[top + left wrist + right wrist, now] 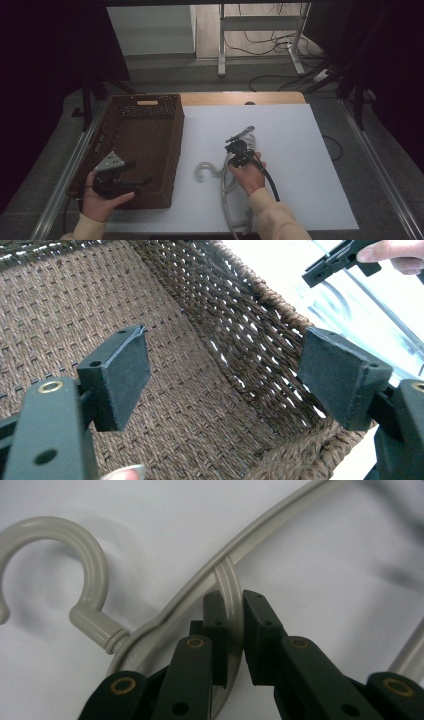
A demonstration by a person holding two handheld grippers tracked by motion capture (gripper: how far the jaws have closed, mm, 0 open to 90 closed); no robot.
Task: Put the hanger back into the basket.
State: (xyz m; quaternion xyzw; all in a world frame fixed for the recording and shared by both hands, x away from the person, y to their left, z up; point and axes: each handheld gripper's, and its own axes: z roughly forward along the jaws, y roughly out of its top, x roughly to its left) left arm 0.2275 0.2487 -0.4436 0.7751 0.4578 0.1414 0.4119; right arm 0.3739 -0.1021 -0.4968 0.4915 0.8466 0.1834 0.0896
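A pale grey plastic clothes hanger (226,186) lies on the white table top (295,150), its hook (202,170) pointing left toward the basket. My right gripper (236,154) comes down on it from above. In the right gripper view this gripper (234,630) is shut on a thin inner loop of the hanger (227,580), just right of the hook (95,565). My left gripper (142,171) hovers open over the near end of a brown wicker basket (177,135). Between its fingers (222,380) I see only the bare woven basket floor (150,300).
The left gripper view shows the basket's right wall (280,305) and, beyond it, the right gripper (335,262) over the hanger (360,315). A wooden strip (240,98) edges the table's far side. Desk legs (221,45) and cables (270,45) lie on the floor behind.
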